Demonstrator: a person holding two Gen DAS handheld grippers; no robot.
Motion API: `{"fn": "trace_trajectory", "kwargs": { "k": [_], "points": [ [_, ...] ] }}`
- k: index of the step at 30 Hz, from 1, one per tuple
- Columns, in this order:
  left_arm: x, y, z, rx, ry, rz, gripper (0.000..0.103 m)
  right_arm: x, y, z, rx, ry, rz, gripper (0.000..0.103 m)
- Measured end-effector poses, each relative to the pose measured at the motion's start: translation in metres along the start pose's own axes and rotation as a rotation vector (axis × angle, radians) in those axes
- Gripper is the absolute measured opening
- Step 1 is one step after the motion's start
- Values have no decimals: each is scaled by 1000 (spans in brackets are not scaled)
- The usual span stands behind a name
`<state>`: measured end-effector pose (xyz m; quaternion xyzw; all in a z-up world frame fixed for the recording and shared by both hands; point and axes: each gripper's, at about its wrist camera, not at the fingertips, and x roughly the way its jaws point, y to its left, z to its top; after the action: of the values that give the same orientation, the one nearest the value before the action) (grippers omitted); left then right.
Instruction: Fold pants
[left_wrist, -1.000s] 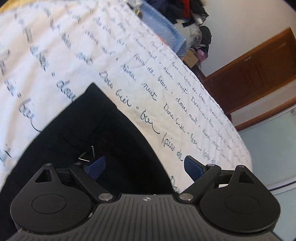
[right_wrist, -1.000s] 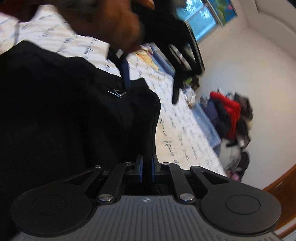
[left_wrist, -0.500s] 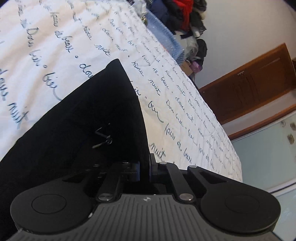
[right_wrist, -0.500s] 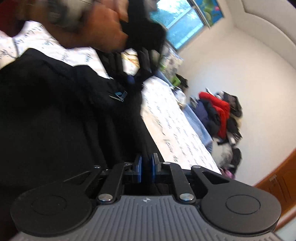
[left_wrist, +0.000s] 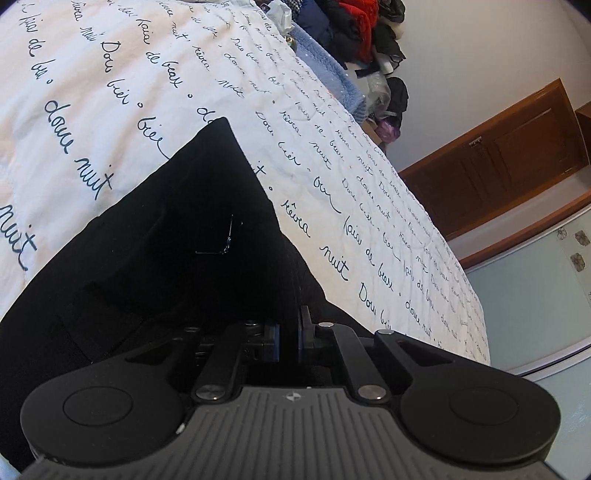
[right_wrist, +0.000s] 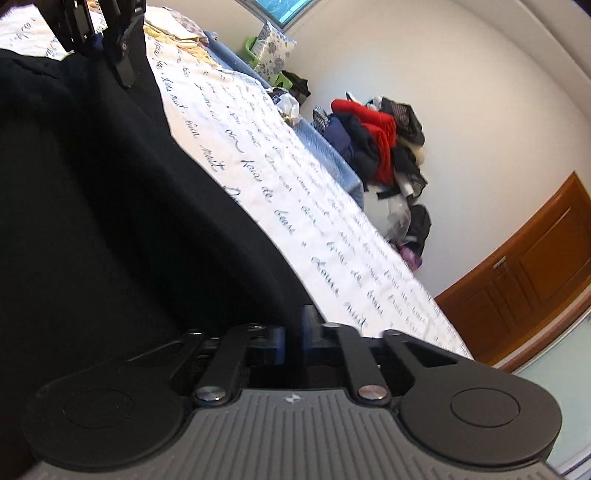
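Black pants (left_wrist: 155, 258) lie on a white bedspread with script writing (left_wrist: 92, 92); a small metal hook clasp (left_wrist: 225, 240) shows on them. My left gripper (left_wrist: 288, 339) is shut on the pants' near edge, the cloth pinched between its blue pads. In the right wrist view the pants (right_wrist: 110, 203) fill the left half. My right gripper (right_wrist: 293, 339) has its jaws closing tight on the edge of that cloth. The left gripper (right_wrist: 98, 40) shows at the top left of that view, also on the pants.
The bed's far edge (right_wrist: 369, 258) runs diagonally. Beyond it are a blue blanket (left_wrist: 328, 70), a pile of red and dark clothes (right_wrist: 376, 144) against the white wall, and a brown wooden door (right_wrist: 528, 280). A window (right_wrist: 284, 7) is at the top.
The left gripper went from open to shut on the pants' edge and moved along the bed with it. The right view rolled; the hand and left gripper now sit farther away, top left.
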<state>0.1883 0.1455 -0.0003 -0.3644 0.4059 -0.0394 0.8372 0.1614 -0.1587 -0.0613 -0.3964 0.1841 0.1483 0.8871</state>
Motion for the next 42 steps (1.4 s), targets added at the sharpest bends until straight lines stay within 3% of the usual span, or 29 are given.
{"fn": "trace_trajectory", "kwargs": {
  "k": [6,20,37,42],
  "points": [
    [-29,-3,-13,90,-32,-18,11,-33,5,-1,-2,-26,20,5],
    [-74,36,-44,104,51,-42,11,-118,29,-10,84,-31,155,5],
    [-88,44,-69,216,61,58,11,-140,65,-19,64,23,274,5],
    [-71,47,-70,229,104,128,19,-135,71,-23,87,41,285,5]
  ]
}}
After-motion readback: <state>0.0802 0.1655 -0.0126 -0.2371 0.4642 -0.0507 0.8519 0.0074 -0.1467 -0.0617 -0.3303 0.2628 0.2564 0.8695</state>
